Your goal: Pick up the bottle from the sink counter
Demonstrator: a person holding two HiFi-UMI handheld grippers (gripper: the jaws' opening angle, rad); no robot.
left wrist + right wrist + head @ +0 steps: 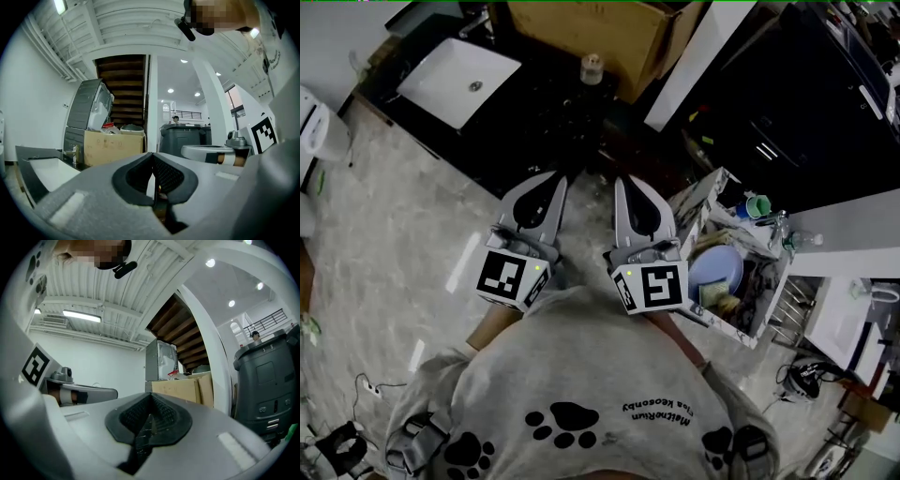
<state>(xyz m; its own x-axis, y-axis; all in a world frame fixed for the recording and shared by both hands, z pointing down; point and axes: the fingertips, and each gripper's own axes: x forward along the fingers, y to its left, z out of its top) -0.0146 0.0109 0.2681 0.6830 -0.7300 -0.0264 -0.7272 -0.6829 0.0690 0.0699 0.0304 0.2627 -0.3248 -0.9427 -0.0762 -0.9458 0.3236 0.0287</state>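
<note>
Left gripper (560, 180) and right gripper (622, 184) sit side by side at mid-frame in the head view, each with its jaws pressed together on nothing. The bottle (592, 67) stands at upper centre on the dark sink counter (534, 112), right of the white basin (457, 79) and just beside a cardboard box (600, 33) cut off by the top edge. It is well apart from both grippers, small and blurry. At right, a dish rack (769, 300) holds a blue plate (717, 270); a green cup (757, 205) shows above it.
</note>
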